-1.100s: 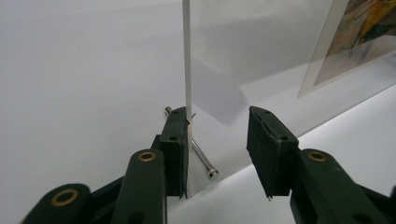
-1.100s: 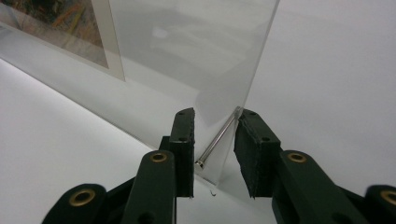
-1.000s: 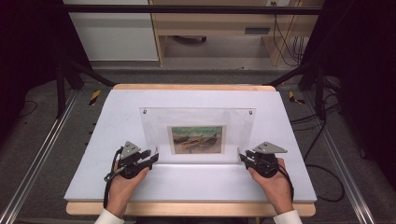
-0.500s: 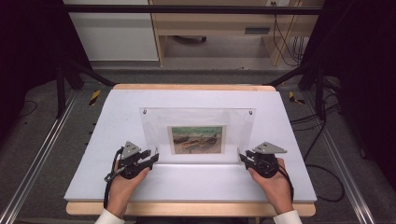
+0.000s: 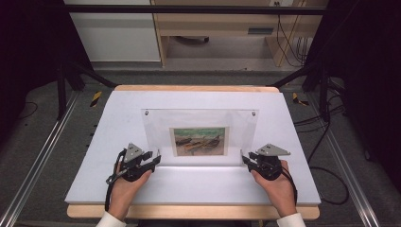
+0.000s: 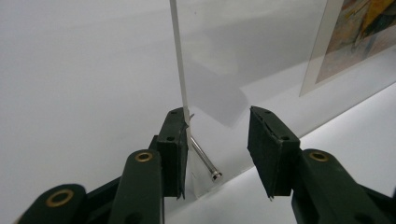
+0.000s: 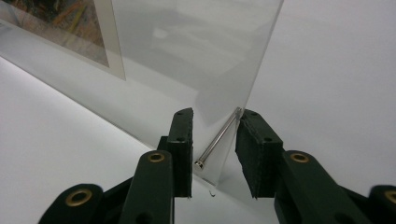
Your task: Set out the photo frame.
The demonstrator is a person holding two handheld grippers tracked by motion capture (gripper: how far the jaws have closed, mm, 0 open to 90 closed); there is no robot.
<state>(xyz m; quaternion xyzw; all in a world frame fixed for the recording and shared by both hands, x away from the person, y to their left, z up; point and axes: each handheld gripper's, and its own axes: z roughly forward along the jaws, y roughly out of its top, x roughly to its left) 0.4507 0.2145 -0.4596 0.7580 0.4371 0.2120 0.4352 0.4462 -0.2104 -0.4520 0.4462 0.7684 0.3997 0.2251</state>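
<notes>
Left tool (image 5: 155, 157) straddles the lower left corner of the clear frame (image 5: 198, 123), spread: in the left gripper view (image 6: 219, 112) one pad touches the sheet's edge and the other stands apart, so nothing is pinched. The right tool (image 5: 246, 158) brackets the lower right corner. Whether its pads press I cannot tell.

The frame stands upright across the middle of the bench (image 5: 189, 189), a print (image 5: 199, 141) inside it.

Uneven closing is the likely risk. If one side bites first, the frame could twist or tip towards the far edge. A pad landing on a pin (image 6: 203, 156) instead of the flat sheet could slip.

Those slim metal pins show up close in the two gripper views (image 7: 219, 137). The high view gives both corners at once and the two top fasteners.
</notes>
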